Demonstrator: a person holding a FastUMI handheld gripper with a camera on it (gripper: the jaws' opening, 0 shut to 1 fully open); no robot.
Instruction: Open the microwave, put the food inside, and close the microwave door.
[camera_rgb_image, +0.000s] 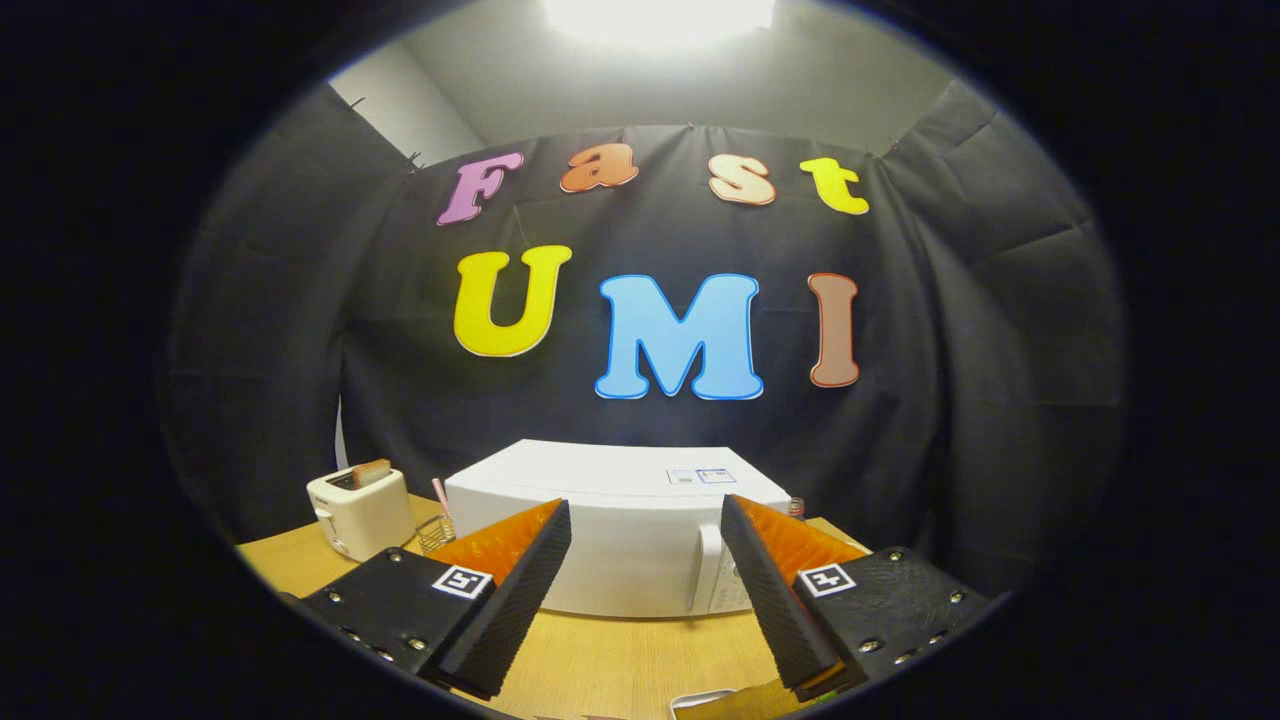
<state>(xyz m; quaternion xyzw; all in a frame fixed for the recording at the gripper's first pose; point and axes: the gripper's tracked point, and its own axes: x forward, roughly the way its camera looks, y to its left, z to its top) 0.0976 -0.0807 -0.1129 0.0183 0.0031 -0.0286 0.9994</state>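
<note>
A white microwave (620, 530) stands on the wooden table (600, 660) straight ahead of my fingers, its door shut and its handle (708, 570) upright at the right of the front. My gripper (645, 555) is open, held apart from the microwave, with nothing between the black ribbed fingers (520, 590). A white-rimmed dish (715, 703) with something brown in it peeks in on the table below the right finger; what it holds I cannot make out.
A white toaster (360, 510) with a slice of bread in its slot stands left of the microwave. A small wire holder (437, 532) with a pink stick sits between them. Black cloth walls close in behind and on both sides.
</note>
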